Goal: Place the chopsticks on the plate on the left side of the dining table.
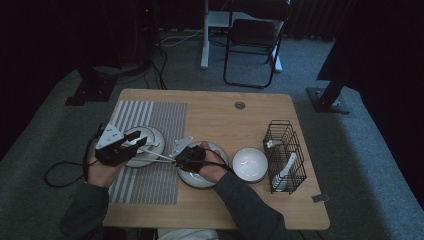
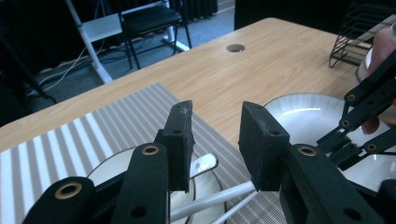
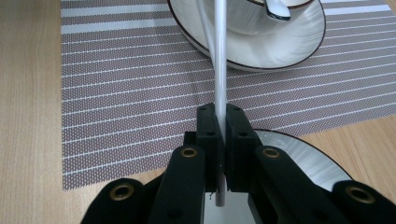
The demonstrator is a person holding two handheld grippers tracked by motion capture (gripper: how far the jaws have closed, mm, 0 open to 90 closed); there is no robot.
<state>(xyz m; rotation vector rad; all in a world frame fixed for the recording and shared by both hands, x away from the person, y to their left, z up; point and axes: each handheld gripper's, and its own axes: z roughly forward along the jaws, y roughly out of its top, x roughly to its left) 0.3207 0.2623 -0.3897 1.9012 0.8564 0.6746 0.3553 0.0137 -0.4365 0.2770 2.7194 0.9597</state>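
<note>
With our right gripper point(image 3: 219, 140) clamped on the white chopstick point(image 3: 219, 70) reaching left to the bowl point(image 1: 142, 142) on the striped placemat point(image 1: 160, 115), and our left gripper point(image 2: 215, 140) standing apart and empty above it, placing looks nearly done, release remaining.

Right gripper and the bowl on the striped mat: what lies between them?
In the right gripper view, only the white chopstick clamped by the right gripper spans that stretch, crossing bare striped mat to the bowl.
</note>
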